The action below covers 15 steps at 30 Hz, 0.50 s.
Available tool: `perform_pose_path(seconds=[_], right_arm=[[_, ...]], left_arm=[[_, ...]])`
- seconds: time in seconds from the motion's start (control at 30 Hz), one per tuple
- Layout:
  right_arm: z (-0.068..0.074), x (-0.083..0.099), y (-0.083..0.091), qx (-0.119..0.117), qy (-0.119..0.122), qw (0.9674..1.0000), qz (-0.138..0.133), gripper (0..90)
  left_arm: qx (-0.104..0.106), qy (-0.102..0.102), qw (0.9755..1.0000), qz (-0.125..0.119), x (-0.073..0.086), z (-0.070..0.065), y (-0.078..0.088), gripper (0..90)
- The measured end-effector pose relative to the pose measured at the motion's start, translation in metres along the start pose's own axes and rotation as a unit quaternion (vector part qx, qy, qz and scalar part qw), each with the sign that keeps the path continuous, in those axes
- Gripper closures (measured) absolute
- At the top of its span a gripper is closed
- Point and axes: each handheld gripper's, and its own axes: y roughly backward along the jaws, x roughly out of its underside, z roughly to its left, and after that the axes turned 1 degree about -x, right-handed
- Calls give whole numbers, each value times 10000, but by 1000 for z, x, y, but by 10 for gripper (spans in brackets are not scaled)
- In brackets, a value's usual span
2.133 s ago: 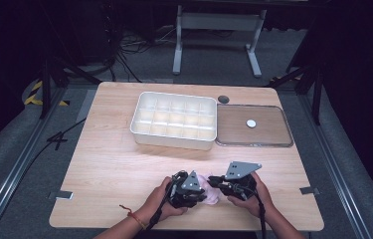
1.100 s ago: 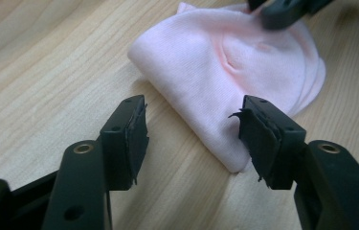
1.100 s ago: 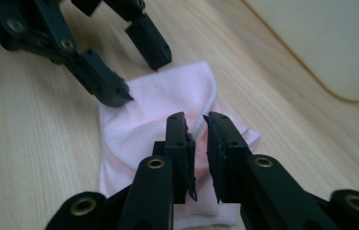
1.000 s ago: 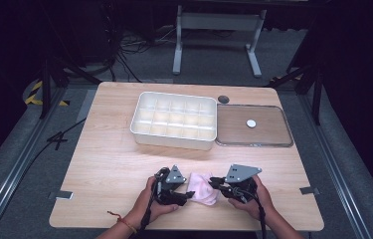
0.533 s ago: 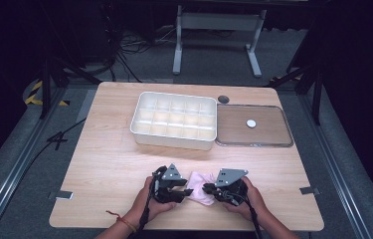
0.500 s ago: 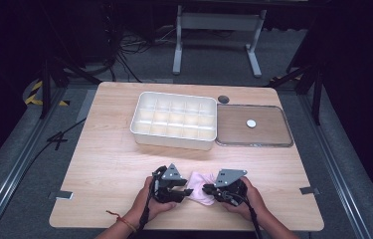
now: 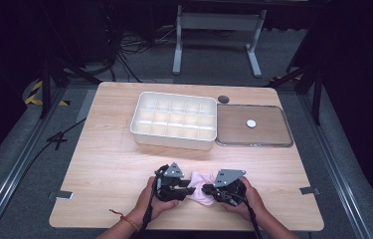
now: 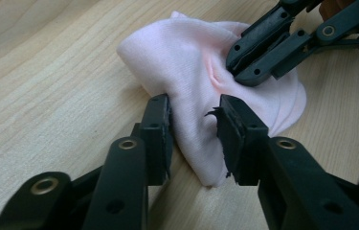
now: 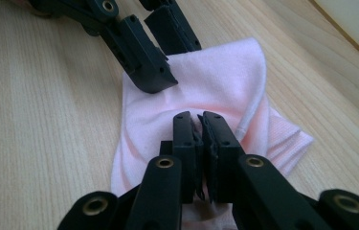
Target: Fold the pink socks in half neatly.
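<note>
Near the table's front edge we have the right gripper (image 9: pixel 201 129) pinched tight on the crumpled pale pink cloth (image 7: pixel 201 186); our left gripper (image 8: pixel 194 129) (jaws just closing around a fold) hasn't clamped yet, so handling has barely begun.

You are working in a lab or a recording studio, not in a home. The table (image 7: pixel 109 169) is a plain light wood board that stands alone in a dark room, on grey carpet (image 7: pixel 10 144). Black cables (image 7: pixel 129 47) lie loose on the floor behind it, and a grey metal stand (image 7: pixel 219 25) rises at the back. Metal rails (image 7: pixel 5 184) run along both sides of the table. You can see yellow-black tape (image 7: pixel 37 94) on the floor at the left, and small tape marks (image 7: pixel 62 194) on the table edges.
</note>
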Motion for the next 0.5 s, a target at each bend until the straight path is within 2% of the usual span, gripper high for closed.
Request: perform_pose_path(seconds=[0.13,0.17,0.27,0.5], right_arm=[[0,0,0,-3,-4,10000,1,846],[0,0,0,2,7,10000,1,846],[0,0,0,14,13,10000,-5,846],[0,-1,-3,39,-4,10000,-44,846]], left_arm=[[15,-14,10000,-67,0,-2,0,689],[62,34,9999,-136,0,-3,1,695],[184,-5,9994,-304,-2,-4,2,710],[227,-37,9985,-488,-4,-8,4,756]])
